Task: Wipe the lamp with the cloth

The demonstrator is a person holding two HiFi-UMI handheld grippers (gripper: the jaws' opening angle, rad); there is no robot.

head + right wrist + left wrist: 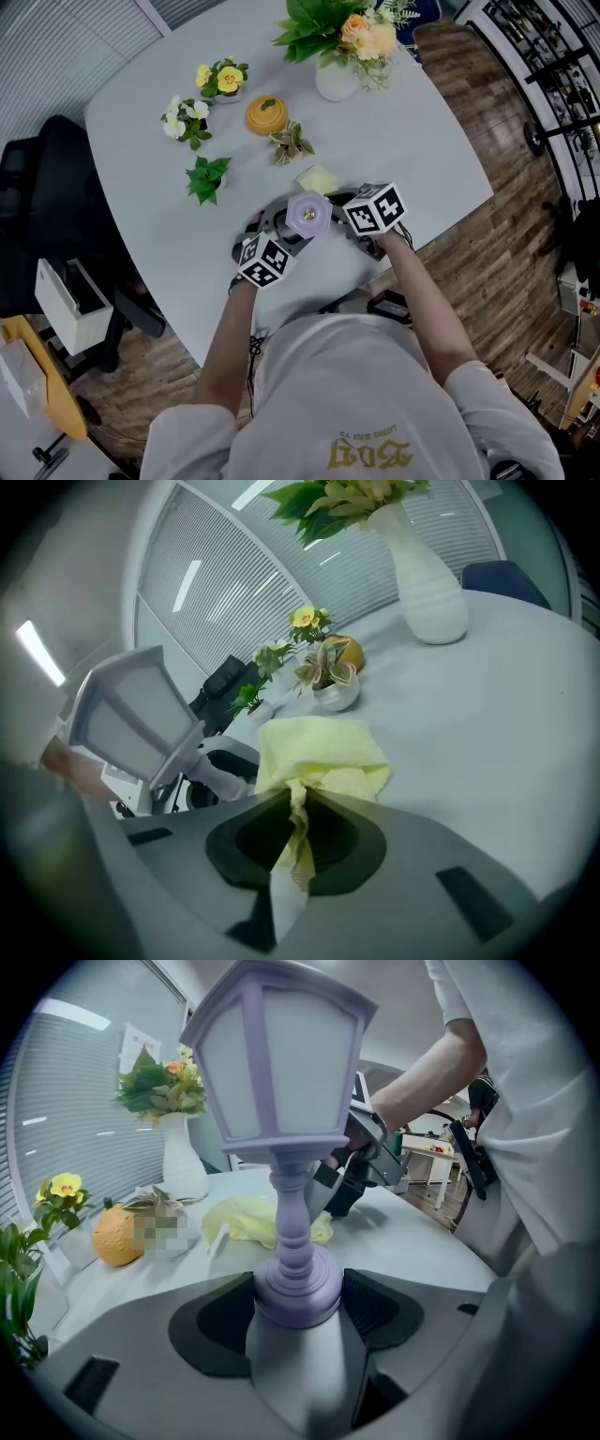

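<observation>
White table (422, 141) | left gripper (298, 1305) fingers clamp lamp (281, 1072) base | right gripper (295, 829) fingers pinch cloth (319, 752) near lamp

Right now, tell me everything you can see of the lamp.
The lamp is a small lantern-style one, pale lilac and plastic-looking, with frosted white panels in a framed head, a turned stem and a round base. From above its top is hexagonal with a small gold knob. It is held upright near the front edge of the table, the left gripper shut on its base. The yellow cloth, in the right gripper, is not touching it.
</observation>
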